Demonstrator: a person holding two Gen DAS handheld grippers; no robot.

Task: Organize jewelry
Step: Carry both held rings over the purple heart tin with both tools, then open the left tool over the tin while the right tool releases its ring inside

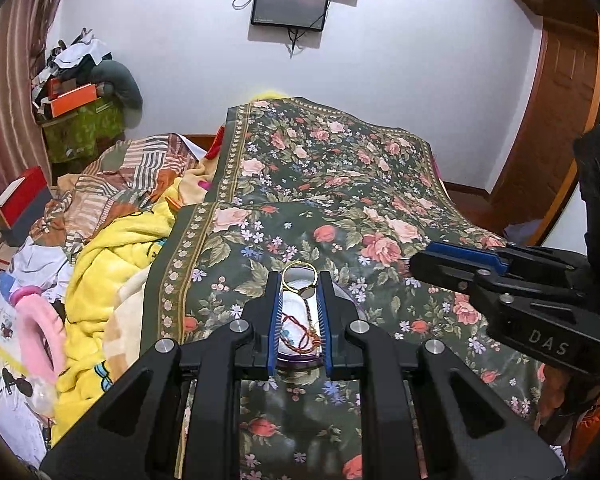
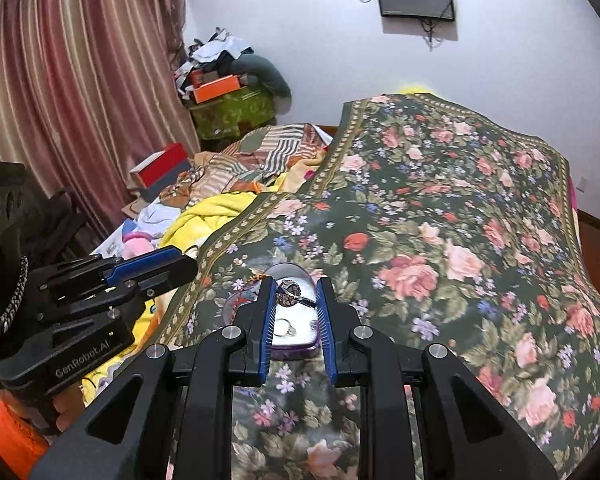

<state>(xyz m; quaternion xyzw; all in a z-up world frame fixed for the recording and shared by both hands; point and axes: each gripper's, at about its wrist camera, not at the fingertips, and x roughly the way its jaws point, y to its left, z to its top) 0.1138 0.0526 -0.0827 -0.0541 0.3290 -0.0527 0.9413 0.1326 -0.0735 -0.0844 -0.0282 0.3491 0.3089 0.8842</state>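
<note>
A small purple-rimmed jewelry box [image 1: 296,360] [image 2: 296,351] with a white inside rests on the floral bedspread [image 1: 340,168]. A red thread necklace [image 1: 300,332] lies in it, and a silver ring [image 2: 286,328] shows in the right wrist view. My left gripper [image 1: 299,277] hovers over the box, its blue pads nearly together on a gold ring [image 1: 298,280] that spans the gap. My right gripper [image 2: 294,283] hangs over the same box, pads closed on a patterned ornament [image 2: 290,294]. Each gripper appears side-on in the other's view: left gripper [image 2: 188,266], right gripper [image 1: 414,266].
A yellow blanket [image 1: 112,272] and striped bedding [image 1: 132,176] are heaped left of the bedspread, beside a pink hoop [image 1: 40,332]. Boxes and clothes pile up in the far corner [image 1: 80,96] by the curtain [image 2: 80,80]. A wooden door [image 1: 560,120] stands at the right.
</note>
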